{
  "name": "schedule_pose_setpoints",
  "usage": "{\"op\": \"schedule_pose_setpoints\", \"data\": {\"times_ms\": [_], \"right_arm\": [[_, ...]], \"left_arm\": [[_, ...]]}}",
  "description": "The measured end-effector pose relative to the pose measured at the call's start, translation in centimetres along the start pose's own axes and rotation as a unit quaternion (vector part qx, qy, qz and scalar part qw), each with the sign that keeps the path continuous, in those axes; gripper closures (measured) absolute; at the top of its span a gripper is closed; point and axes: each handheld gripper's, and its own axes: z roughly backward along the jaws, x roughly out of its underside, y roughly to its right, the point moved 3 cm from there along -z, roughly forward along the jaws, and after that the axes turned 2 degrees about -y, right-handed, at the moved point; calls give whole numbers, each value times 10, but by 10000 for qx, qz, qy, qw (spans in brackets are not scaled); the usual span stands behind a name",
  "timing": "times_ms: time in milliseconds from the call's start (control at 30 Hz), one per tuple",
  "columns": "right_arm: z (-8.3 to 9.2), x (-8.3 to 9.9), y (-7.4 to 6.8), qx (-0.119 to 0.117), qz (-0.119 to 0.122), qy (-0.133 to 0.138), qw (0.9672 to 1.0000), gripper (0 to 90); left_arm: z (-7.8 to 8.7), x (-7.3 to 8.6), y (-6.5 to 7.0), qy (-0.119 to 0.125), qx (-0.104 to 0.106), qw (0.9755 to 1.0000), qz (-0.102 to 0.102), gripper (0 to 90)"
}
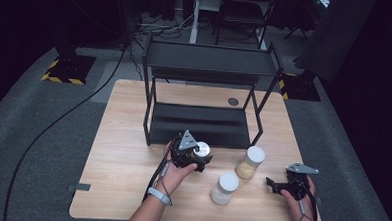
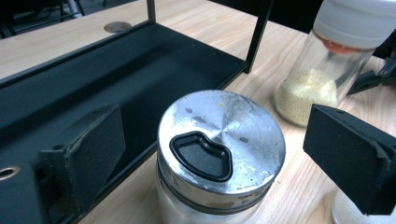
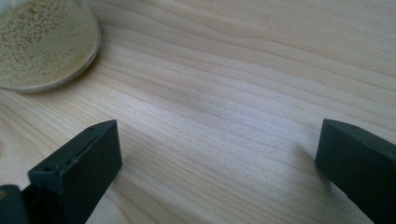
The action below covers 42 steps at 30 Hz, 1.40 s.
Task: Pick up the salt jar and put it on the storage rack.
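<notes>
Plainly unlabelled steel-lidded jar between the left gripper's wide, untouching fingers; right gripper agape, empty.

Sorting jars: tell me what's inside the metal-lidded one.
Cannot tell: the metal lid covers the jar between the left gripper jaws, and the little glass showing reveals no contents.

Black two-jaw tools with grey triangular top plates, trailing cables; pale wristband on left wrist.

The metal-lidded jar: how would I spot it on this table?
Find the black shelf on the table. The jar stands just in front of its lower tier, between the left gripper's open jaws. Its two neighbours have white caps; its lid is silver.
</notes>
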Motion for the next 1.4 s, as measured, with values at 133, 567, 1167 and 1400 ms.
{"op": "schedule_pose_setpoints", "data": {"times_ms": [133, 567, 1167, 1400], "right_arm": [[0, 0, 0, 0, -2, -1, 10000, 4], [0, 0, 0, 0, -3, -1, 10000, 4], [0, 0, 0, 4, -7, 0, 10000, 4], [0, 0, 0, 4, -8, 0, 10000, 4]], "left_arm": [[-5, 1, -1, -139, 2, 9999, -27, 53], [-17, 4, -2, -476, -52, 9988, -136, 112], [-24, 8, 0, -642, -38, 9974, -322, 293], [-19, 3, 1, -614, -92, 9975, -341, 295]]}}
